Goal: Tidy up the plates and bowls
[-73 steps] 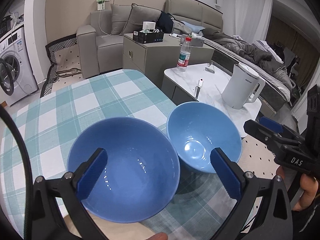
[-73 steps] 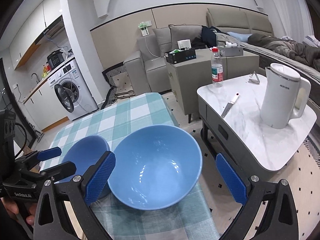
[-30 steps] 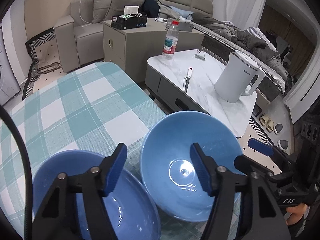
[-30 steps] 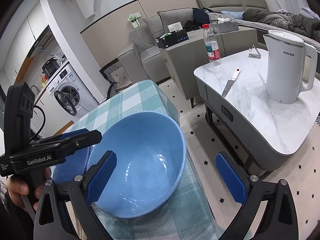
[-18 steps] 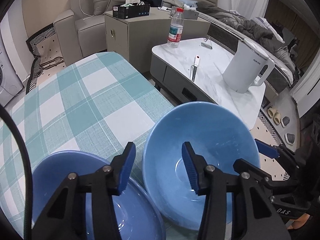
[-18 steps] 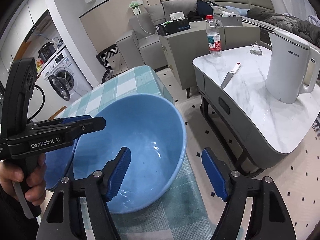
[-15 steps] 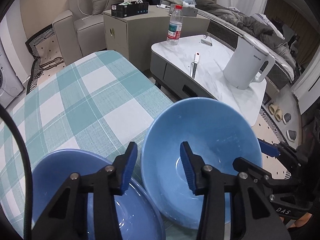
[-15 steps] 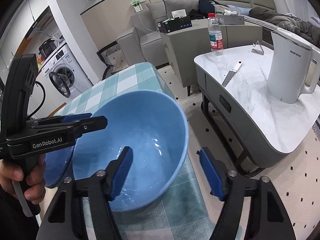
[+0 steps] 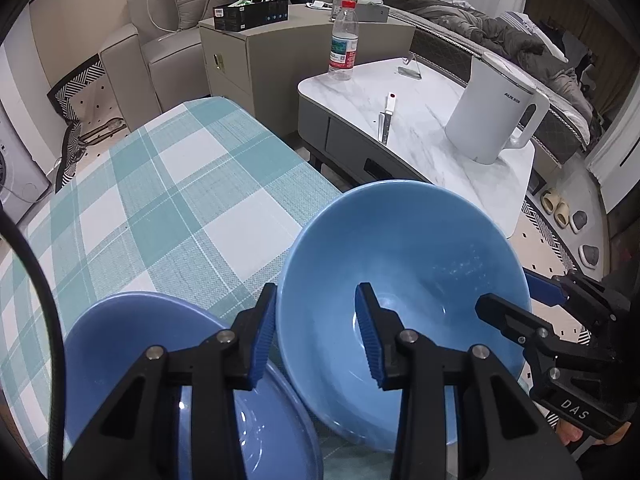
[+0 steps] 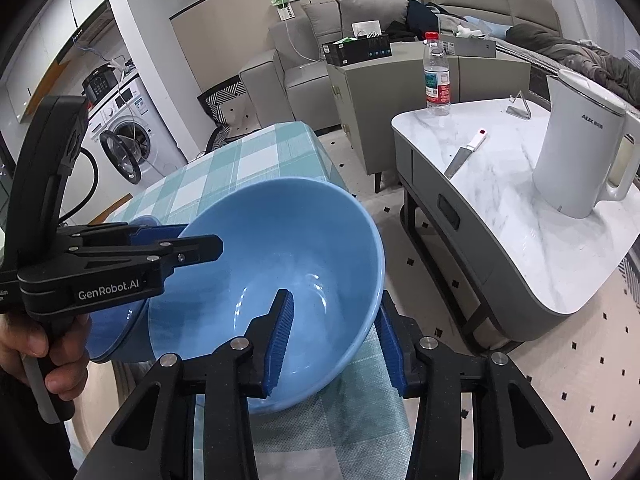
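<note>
the light blue bowl (image 9: 404, 292) sits tilted at the corner of the checked table (image 9: 160, 200), leaning toward the darker blue bowl (image 9: 132, 360) beside it. the left gripper (image 9: 316, 328) straddles the bowl's left rim, one pad outside and one inside, the jaws narrowed most of the way; whether the pads already press the wall cannot be told. the right gripper (image 10: 334, 340) straddles the near right rim (image 10: 372, 272) the same way, and looks closed on it or very nearly so.

the main risk, as a judgement: the bowl is glossy and held only by thin rim pinches on opposite sides, so uneven lifting or pulling apart could let it slip, twist, and drop over the table edge onto the floor. tilting it further could knock its rim against the darker bowl.

the bowl's underside and its contact with the cloth are hidden. the darker bowl is mostly covered by the left gripper in the right view (image 10: 112, 264), and cut off at the bottom in the left view. whether the two bowls touch cannot be made out.
</note>
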`<state>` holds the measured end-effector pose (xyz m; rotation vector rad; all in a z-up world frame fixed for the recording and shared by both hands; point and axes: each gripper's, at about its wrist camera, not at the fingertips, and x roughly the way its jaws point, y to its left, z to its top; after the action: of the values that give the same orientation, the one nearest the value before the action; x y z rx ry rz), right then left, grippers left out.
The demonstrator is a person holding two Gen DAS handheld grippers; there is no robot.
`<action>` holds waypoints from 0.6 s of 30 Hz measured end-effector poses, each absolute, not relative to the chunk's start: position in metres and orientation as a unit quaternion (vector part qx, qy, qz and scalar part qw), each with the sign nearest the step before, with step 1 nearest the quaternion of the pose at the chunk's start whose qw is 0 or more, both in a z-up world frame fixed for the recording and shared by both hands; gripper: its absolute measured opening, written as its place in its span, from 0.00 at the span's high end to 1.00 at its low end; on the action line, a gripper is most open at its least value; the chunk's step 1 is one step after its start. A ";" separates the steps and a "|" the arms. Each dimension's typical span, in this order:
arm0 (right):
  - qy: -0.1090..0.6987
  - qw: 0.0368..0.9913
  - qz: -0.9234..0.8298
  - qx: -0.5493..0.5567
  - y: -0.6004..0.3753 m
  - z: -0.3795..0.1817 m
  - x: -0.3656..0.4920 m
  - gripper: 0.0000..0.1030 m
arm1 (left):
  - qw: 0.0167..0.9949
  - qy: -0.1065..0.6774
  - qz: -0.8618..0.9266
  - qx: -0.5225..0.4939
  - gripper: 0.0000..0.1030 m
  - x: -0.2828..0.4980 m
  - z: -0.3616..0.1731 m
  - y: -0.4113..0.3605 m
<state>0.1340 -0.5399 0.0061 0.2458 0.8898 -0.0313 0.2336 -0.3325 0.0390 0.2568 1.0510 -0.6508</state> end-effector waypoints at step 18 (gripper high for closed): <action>0.432 0.893 -0.022 0.126 -0.553 0.007 0.131 0.58 | 0.796 0.499 -0.314 0.136 0.59 0.217 0.038 -0.342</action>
<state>0.1305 -0.5526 0.0065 0.2610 0.8973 -0.0458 0.2168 -0.3419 0.0379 0.2929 1.0712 -0.6746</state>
